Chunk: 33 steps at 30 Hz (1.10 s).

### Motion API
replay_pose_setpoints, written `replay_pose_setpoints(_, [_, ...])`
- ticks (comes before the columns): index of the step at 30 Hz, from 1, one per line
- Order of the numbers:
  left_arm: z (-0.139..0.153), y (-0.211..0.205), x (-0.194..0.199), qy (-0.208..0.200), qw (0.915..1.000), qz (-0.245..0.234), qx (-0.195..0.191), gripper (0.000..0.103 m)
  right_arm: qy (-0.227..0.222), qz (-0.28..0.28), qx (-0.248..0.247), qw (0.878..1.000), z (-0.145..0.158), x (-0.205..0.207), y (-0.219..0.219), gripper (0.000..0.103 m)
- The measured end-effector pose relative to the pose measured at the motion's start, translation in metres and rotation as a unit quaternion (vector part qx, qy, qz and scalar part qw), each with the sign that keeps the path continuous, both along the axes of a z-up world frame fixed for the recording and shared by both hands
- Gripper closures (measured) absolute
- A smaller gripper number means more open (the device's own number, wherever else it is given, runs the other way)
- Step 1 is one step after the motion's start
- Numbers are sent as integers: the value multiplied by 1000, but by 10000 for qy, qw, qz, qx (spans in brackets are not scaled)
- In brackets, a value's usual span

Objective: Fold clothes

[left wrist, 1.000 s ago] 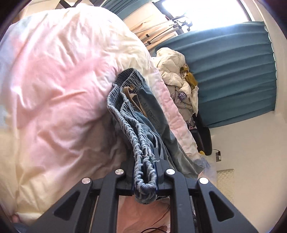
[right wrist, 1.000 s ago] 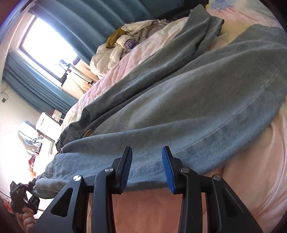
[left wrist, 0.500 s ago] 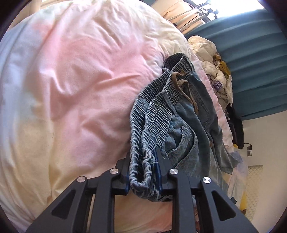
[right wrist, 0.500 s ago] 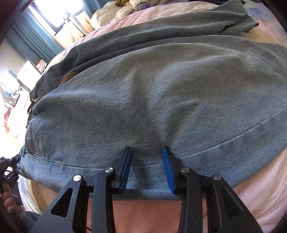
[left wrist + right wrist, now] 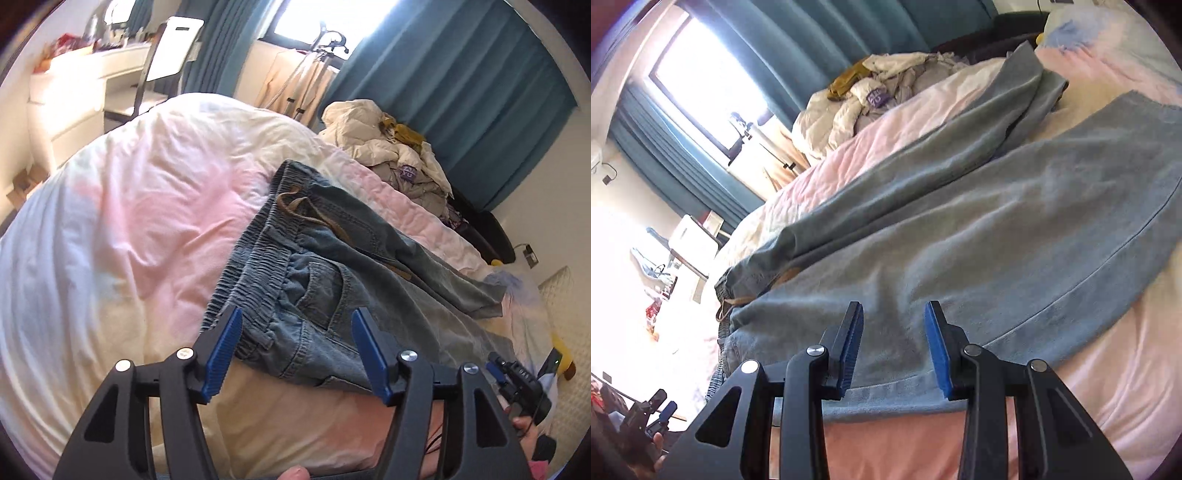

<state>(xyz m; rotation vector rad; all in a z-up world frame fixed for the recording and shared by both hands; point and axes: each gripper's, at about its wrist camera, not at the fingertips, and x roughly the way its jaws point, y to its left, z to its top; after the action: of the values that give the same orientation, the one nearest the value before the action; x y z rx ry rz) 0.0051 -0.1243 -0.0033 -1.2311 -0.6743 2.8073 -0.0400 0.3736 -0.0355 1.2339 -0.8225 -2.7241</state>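
Two tongs stand apart over jeans [image 5: 332,266] spread flat on a pink-and-cream bed [image 5: 122,221]; the left tongs [image 5: 295,350] gape wide just above the elastic waistband [image 5: 251,266], gripping nothing, a brown drawstring [image 5: 314,218] lying loose across the denim. The right tongs [image 5: 892,347] sit open over the hem edge of the nearer leg [image 5: 997,251], the far leg [image 5: 923,166] stretched beside it; a heap of pale clothes [image 5: 871,96] lies past the jeans, before teal curtains [image 5: 461,92].
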Motion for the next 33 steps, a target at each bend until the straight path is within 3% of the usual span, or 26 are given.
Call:
replay_pose_setpoints(2, [-1,26,-10,51,9996,-263,-123,40,239,-238,329,9989,15,2,21,67])
replay_pose_setpoints(6, [-16,79,-38,4,9968,-801,-70,40,334,-882,578,9939,15,16,109,65])
replay_pose_setpoints(10, [-39,125,-67,-148,9922,-1236,-80,40,134,-1773,533,9826,-5,29,223,57])
replay_pose_setpoints(12, [-51,142,-80,-224,9898,-1400,-152,40,-22,-2147,420,9758,-22,32,277,46])
replay_pose_setpoints(15, [-68,160,-94,-332,9868,-1557,-289,40,-234,-2678,219,9629,-50,37,352,41])
replay_pose_setpoints(19, [-87,170,-109,-511,9846,-1628,-381,40,-264,-3175,-221,9476,-81,37,416,38])
replay_pose_setpoints(21, [-92,173,-113,-563,9840,-1645,-379,40,13,-3144,-515,9479,-90,30,432,38])
replay_pose_setpoints(24, [-96,179,-117,-557,9833,-1689,-384,40,198,-3134,-552,9478,-95,14,439,35])
replay_pose_setpoints(26, [-96,183,-118,-518,9826,-1740,-397,40,156,-3204,-316,9466,-95,6,436,35])
replay_pose_setpoints(28, [-96,188,-119,-505,9815,-1799,-417,40,127,-3260,13,9453,-90,1,431,40])
replay_pose_setpoints(30, [-94,191,-119,-502,9806,-1843,-433,40,98,-3339,364,9418,-82,-2,426,65])
replay_pose_setpoints(31, [-92,192,-119,-493,9803,-1862,-440,40,98,-3372,439,9404,-77,0,424,69])
replay_pose_setpoints(33, [-89,194,-116,-457,9799,-1888,-456,40,190,-3338,438,9414,-63,2,423,91])
